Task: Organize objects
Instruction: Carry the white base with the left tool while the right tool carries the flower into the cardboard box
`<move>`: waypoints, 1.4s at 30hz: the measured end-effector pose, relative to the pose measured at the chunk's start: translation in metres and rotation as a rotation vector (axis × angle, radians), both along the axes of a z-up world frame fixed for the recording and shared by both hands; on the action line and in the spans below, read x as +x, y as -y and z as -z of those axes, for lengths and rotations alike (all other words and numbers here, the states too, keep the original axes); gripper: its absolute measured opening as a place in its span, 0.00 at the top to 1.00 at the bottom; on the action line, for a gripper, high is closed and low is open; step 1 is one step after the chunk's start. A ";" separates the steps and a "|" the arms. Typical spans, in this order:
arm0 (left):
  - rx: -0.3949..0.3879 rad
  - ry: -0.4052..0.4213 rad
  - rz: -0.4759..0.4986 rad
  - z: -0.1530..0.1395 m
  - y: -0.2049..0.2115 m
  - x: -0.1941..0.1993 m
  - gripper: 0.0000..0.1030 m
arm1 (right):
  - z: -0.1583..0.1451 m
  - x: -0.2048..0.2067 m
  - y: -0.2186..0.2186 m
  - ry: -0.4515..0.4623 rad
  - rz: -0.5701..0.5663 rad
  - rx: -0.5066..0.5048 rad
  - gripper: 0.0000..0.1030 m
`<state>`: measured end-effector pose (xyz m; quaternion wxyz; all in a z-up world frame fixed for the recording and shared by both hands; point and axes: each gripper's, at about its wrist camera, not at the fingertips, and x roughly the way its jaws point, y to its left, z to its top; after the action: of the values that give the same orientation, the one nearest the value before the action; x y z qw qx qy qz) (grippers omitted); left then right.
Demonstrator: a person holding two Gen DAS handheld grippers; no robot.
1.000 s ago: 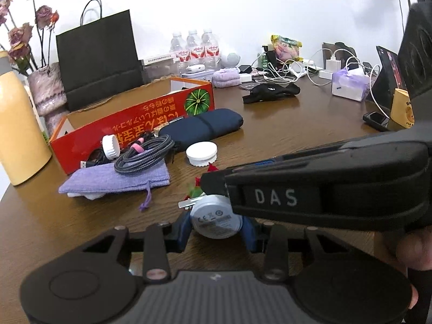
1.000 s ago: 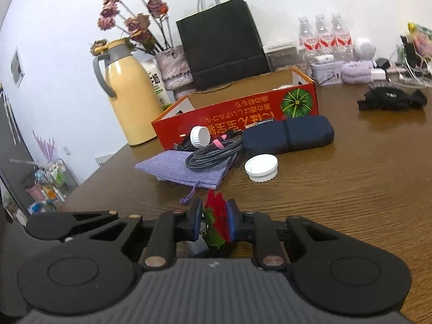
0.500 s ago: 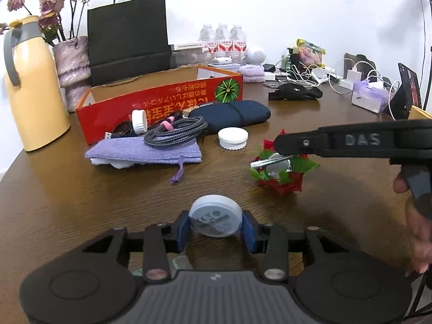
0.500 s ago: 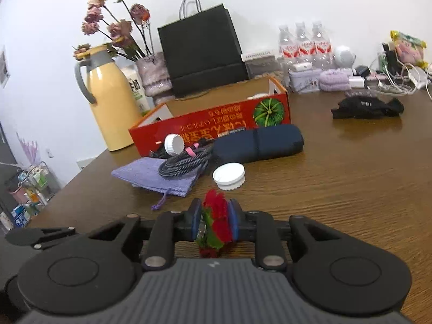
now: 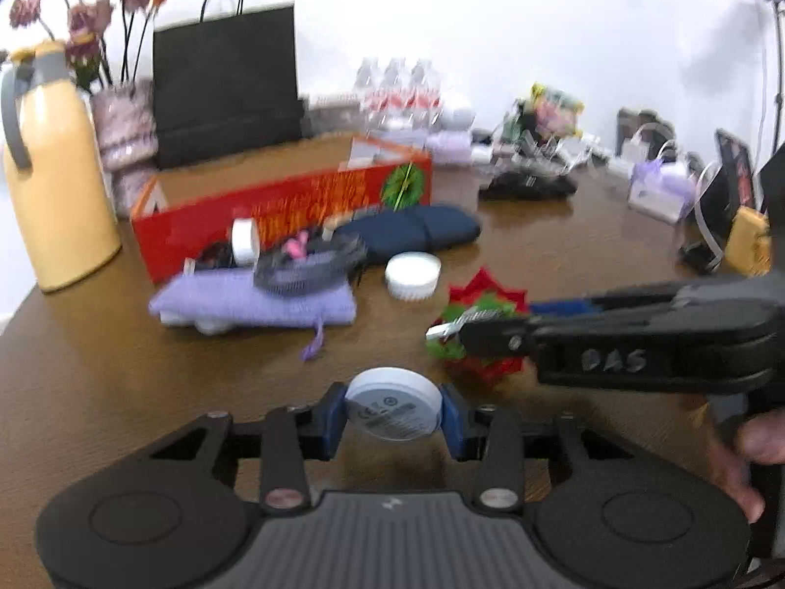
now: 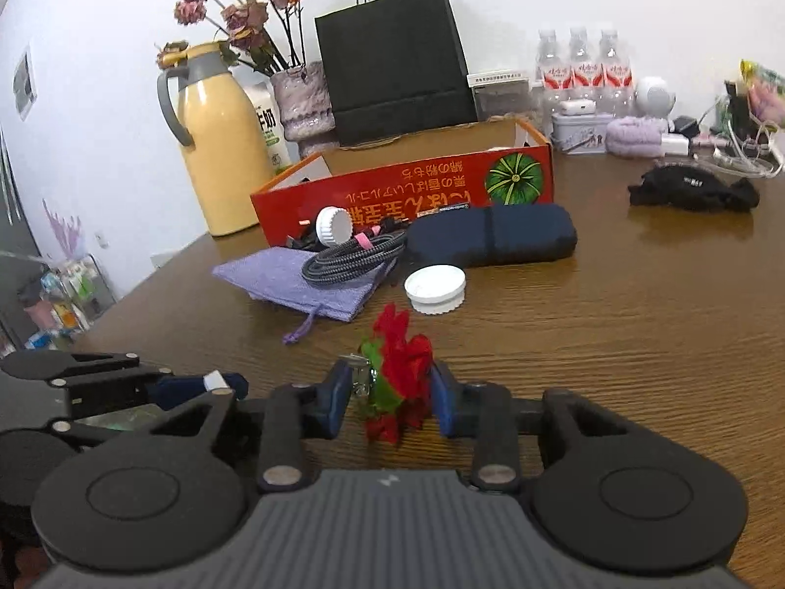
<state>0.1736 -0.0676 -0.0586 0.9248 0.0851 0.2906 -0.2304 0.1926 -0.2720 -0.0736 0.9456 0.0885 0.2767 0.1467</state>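
My left gripper [image 5: 392,419] is shut on a round white disc [image 5: 392,410] and holds it low over the wooden table [image 5: 98,392]. My right gripper [image 6: 392,397] is shut on a red and green flower clip [image 6: 397,373]; its metal clip sticks out on the left. In the left wrist view the right gripper [image 5: 471,331] reaches in from the right with the flower clip [image 5: 483,294]. Behind lie a white lid [image 6: 435,287], a purple pouch [image 6: 304,280], a coiled cable [image 6: 353,257], a dark blue case [image 6: 490,235] and an open red box [image 6: 407,181].
A yellow jug [image 6: 221,137], a vase of dried flowers [image 6: 299,103] and a black paper bag [image 6: 397,54] stand at the back left. Water bottles [image 6: 579,73], chargers and cables crowd the back right. A black strap [image 6: 692,189] lies on the right.
The right gripper with the flower clip has moved nearer to the left gripper. The left wrist view has swung and is now blurred. Both grips are unchanged.
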 end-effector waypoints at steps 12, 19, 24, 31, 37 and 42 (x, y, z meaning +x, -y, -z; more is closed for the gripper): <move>-0.105 0.002 -0.060 -0.106 -0.028 0.124 0.63 | -0.104 0.084 0.036 0.169 -0.050 -0.021 0.67; 0.150 -0.151 -0.234 -0.079 -0.024 0.336 0.63 | -0.107 0.299 0.033 0.004 -0.016 -0.058 0.67; 0.238 -0.315 -0.358 -0.025 -0.037 0.432 0.62 | -0.057 0.396 0.041 -0.185 0.124 -0.003 0.65; 0.236 -0.186 -0.342 -0.035 -0.029 0.439 0.24 | -0.052 0.406 0.024 -0.098 0.180 -0.046 0.18; 0.180 -0.160 -0.365 -0.072 -0.037 0.416 0.23 | -0.088 0.376 0.021 -0.002 0.161 -0.087 0.16; 0.102 -0.036 -0.299 -0.123 -0.035 0.344 0.18 | -0.131 0.318 0.028 0.071 0.131 -0.074 0.07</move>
<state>0.5176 -0.0323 0.0641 0.9379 0.0834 0.3279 -0.0766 0.5106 -0.2995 0.0571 0.9650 0.0664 0.2416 0.0771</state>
